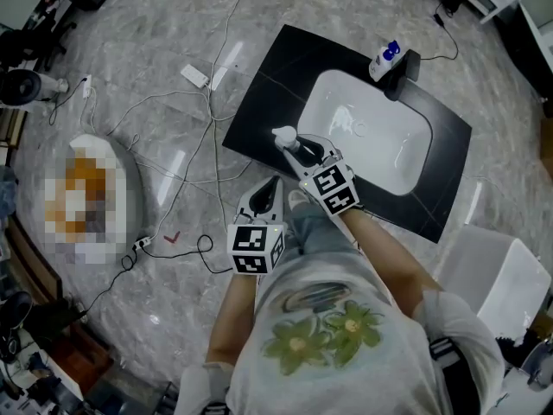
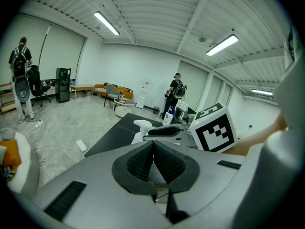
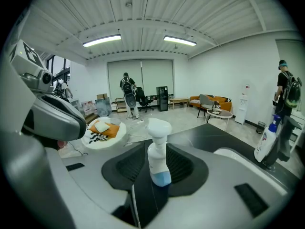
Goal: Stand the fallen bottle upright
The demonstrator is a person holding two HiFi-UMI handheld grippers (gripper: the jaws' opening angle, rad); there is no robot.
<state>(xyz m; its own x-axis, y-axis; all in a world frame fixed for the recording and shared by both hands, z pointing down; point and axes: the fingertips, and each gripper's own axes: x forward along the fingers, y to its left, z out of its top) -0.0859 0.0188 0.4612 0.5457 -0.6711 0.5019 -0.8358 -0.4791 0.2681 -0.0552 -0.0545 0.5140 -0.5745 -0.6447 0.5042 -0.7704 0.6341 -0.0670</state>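
Grey marbled floor, strewn with white cables, surrounds a low black tabletop (image 1: pixel 268 102) that has a white sink basin (image 1: pixel 389 158) set into it. Everything below is placed from that basin.

Just beside the basin's left rim, on the black surface, the spray bottle (image 3: pixel 158 159) stands upright. It has a white trigger head on top and a band of blue liquid at its foot.

The right gripper (image 1: pixel 304 152) reaches in from the person's side of the basin, and the bottle sits squarely between its fingers (image 3: pixel 128 165). They are spread, with one ribbed pad close on either side of the bottle's body. No clear pinch on the bottle shows, and it rests on its own base.

The left gripper (image 1: pixel 273 185) hangs farther from the basin, off the tabletop's near edge and beside the right gripper's marker cube. Its fingers (image 2: pixel 167 165) are pressed together with nothing between them.

At the basin's far rim, a second bottle with a blue cap (image 1: pixel 386 59) stands by a dark tap (image 1: pixel 403 69). Well to the left of the basin, out on the floor, lies a round white cushion bed (image 3: pixel 102 131) with an orange pillow on it.
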